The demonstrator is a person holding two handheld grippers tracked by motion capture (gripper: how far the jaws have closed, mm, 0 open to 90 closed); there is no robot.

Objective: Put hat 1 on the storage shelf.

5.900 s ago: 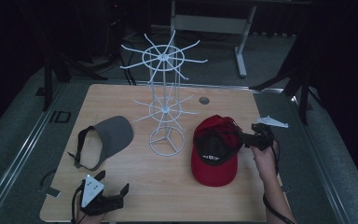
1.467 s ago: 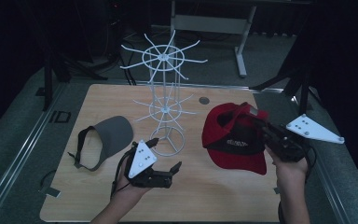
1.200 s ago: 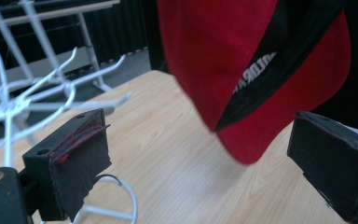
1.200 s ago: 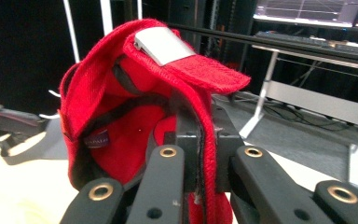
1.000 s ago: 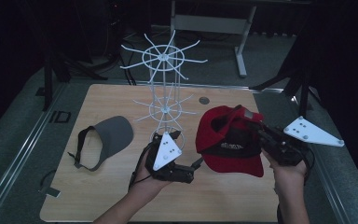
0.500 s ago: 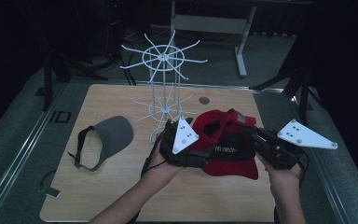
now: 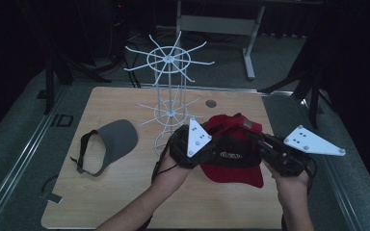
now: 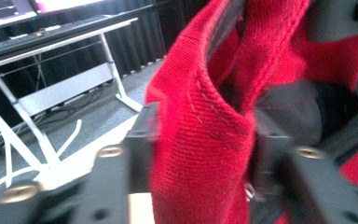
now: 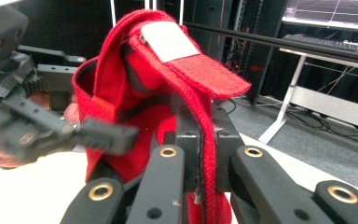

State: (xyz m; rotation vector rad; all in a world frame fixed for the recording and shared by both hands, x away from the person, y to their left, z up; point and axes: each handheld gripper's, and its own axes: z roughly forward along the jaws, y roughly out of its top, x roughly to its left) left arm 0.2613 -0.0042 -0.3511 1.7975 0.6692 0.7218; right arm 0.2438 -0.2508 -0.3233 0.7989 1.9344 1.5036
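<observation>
A red cap point(image 7: 233, 161) is held above the table between both grippers. My left gripper point(image 7: 210, 153) has come in from the left; its jaws have just been closing, and in the left gripper view they point(image 8: 203, 133) press on a fold of the cap's red fabric point(image 8: 196, 163) from both sides. My right gripper point(image 7: 259, 142) holds the cap from the right. In the right gripper view it point(image 9: 199, 128) is shut on the cap's rear band point(image 9: 200, 79), near a white strap tab. The cap's crown point(image 9: 116, 98) bulges toward the left gripper's jaw point(image 9: 105, 134).
A white wire hat rack point(image 7: 168, 96) stands on the wooden table point(image 7: 125, 207) just behind the left gripper. A grey visor point(image 7: 113, 144) lies at the left. A small dark disc point(image 7: 211, 103) sits near the back edge. Desk frames stand beyond the table.
My left gripper has swung right from the table's front to the cap and closed on its left side. The right gripper has kept its grip and drifted slightly left with the cap.
</observation>
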